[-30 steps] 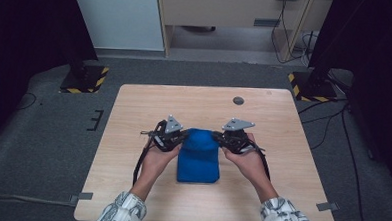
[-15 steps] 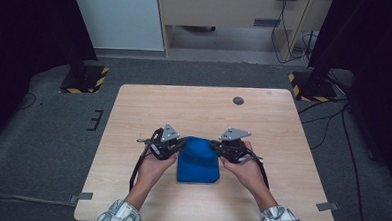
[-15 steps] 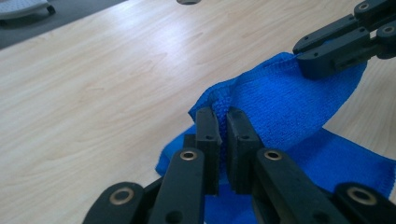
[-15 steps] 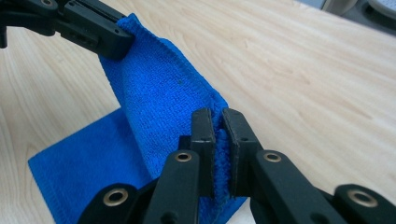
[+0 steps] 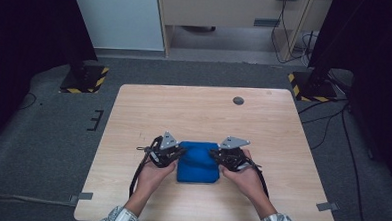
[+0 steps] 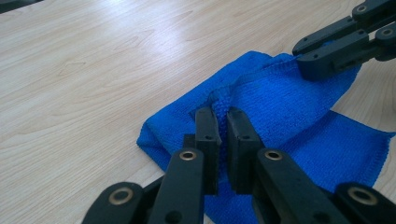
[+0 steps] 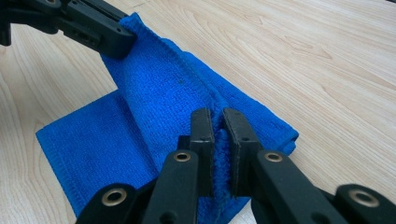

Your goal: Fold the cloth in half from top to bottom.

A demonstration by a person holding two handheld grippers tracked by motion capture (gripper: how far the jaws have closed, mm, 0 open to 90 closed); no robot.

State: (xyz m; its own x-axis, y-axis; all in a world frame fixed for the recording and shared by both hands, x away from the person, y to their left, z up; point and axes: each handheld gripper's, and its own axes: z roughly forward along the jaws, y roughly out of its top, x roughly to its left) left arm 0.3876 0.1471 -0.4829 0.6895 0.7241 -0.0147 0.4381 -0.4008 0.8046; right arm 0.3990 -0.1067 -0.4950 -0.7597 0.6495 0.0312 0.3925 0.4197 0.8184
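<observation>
Wooden table (image 5: 199,105), blue cloth (image 5: 197,163) pinched between claws

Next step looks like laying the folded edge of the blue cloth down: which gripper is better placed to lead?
Neither clearly. The left gripper and right gripper each pinch the blue cloth at the same raised edge, mirrored; probably both lower together.

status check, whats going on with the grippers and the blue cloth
Left gripper shut on blue cloth edge. Right gripper shut on the opposite end. Cloth folded, lower layer flat on table. Nothing in the way.
</observation>
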